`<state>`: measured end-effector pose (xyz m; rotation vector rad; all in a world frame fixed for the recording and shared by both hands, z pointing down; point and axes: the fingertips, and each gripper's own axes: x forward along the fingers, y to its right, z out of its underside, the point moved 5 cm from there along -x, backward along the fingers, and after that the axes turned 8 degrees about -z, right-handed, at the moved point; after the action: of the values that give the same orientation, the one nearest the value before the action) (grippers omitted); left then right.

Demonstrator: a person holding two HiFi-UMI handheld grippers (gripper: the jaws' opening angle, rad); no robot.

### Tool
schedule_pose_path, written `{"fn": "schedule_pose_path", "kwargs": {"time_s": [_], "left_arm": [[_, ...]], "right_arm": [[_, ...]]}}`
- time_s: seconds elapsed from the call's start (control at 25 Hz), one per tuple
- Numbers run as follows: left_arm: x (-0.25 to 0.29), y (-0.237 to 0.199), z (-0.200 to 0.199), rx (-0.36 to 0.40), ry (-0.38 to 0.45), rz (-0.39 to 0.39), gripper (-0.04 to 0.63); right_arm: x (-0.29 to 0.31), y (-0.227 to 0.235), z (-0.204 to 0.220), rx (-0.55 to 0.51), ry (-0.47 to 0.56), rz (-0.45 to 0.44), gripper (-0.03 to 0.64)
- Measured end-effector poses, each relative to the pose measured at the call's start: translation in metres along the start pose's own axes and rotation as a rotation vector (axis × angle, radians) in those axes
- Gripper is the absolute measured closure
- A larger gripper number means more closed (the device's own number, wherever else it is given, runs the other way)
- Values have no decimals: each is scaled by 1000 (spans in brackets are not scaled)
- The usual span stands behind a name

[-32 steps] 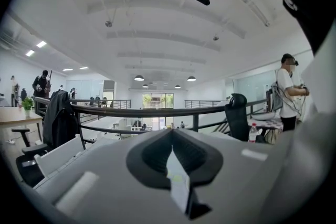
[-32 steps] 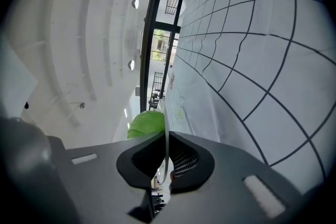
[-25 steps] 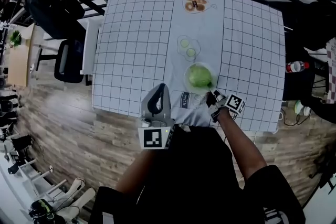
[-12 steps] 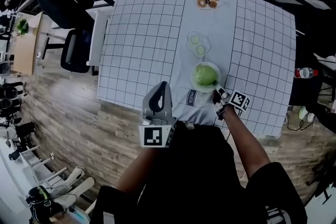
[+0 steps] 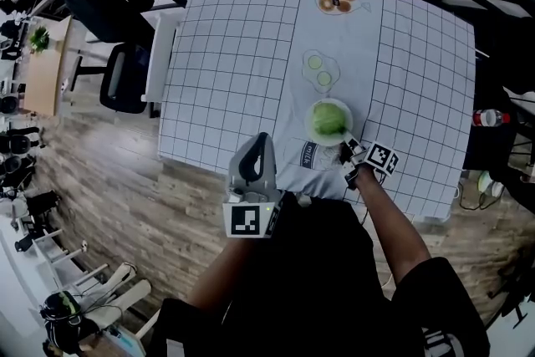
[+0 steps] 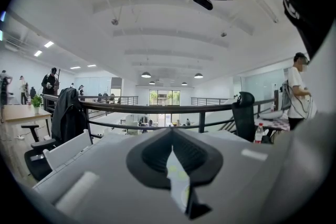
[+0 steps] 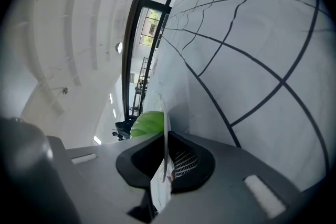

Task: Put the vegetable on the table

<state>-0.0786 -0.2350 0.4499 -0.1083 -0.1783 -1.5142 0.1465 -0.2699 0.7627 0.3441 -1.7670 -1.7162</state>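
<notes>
Right tool (image 5: 348, 150) clamps the white round plate (image 5: 309, 128) rim near the worktop (image 5: 234, 54) front edge, carrying the round green vegetable (image 5: 328, 119). Left tool (image 5: 259, 143) closed, empty.

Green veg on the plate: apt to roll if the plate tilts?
Probably. The green vegetable looks round and seems to rest loose on the plate. The right gripper pinches only the thin rim, so the plate may tip.

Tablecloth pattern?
The tablecloth is white with a black grid on both sides and a plain centre strip. It shows best in the head view.
</notes>
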Motion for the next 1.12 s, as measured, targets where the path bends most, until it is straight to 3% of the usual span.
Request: {"fn": "schedule_pose_path", "kwargs": {"time_s": [0.32,0.56,0.68,0.92,1.12], "left_arm": [[-4,-1,0,-3,1,9,588],[-8,-7,3,-25,-6,11,588],[-12,-12,10,-49,-43,8,588],[-24,-21,19,-39,-32,14,588],[-34,-28,25,-28,-37,25,588]], "right_arm": [[-1,5,4,5,15,42,604],[-1,5,6,14,6,123,604],[-1,7,9,20,-20,176,596],[-4,4,16,21,-28,230,569],[-16,6,21,55,22,279,540]]}}
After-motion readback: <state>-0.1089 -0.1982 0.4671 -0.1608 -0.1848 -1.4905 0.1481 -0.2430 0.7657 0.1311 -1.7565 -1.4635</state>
